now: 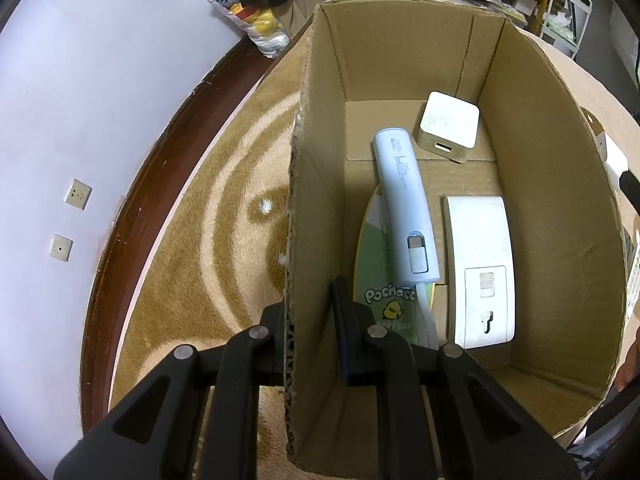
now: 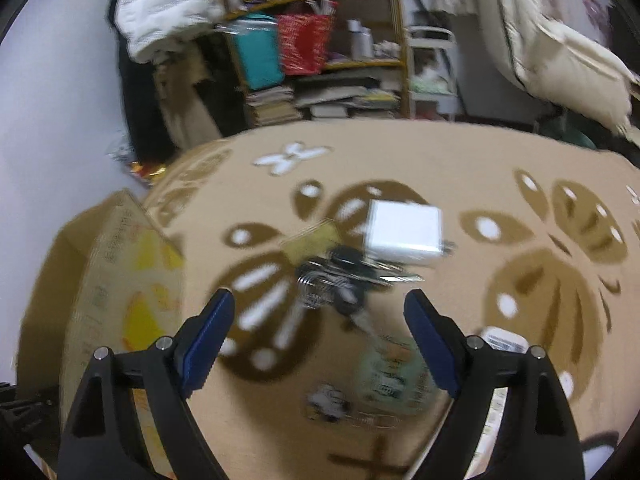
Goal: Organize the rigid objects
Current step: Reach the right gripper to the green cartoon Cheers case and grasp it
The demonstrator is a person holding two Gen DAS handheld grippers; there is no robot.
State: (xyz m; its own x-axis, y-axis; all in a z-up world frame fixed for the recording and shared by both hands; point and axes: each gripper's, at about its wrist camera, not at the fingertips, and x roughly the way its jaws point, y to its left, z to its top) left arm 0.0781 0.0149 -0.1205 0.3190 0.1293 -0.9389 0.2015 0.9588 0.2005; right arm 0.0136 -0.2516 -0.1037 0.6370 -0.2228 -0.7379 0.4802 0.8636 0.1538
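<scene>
My left gripper [image 1: 310, 332] pinches the near wall of the cardboard box [image 1: 540, 184], one finger outside and one inside, so the box stays in place on the patterned carpet [image 1: 192, 240]. Inside the box I see a light blue tube-shaped device [image 1: 404, 204] lying over a round Pochacco card [image 1: 380, 300], a flat white device [image 1: 480, 264] just beside it, and a small white cube adapter [image 1: 448, 126] near the far wall.

My right gripper [image 2: 320, 312] is spread wide and holds nothing. In front of it on the carpet lies a bunch of keys [image 2: 340, 280], touching or very near a white cube charger [image 2: 404, 232]. Closer to me are a greenish packet [image 2: 392, 380] and a small dark item, but this view is blurred, so I am not sure what they are.

I think the next step is to pick from this pile. The risk is that the keys are loose and low, so the fingers may close on only one ring and the rest swings or slips out. The charger so near can also be pushed away. If my left grip pulls, the thin wall may bend and the box tip.
</scene>
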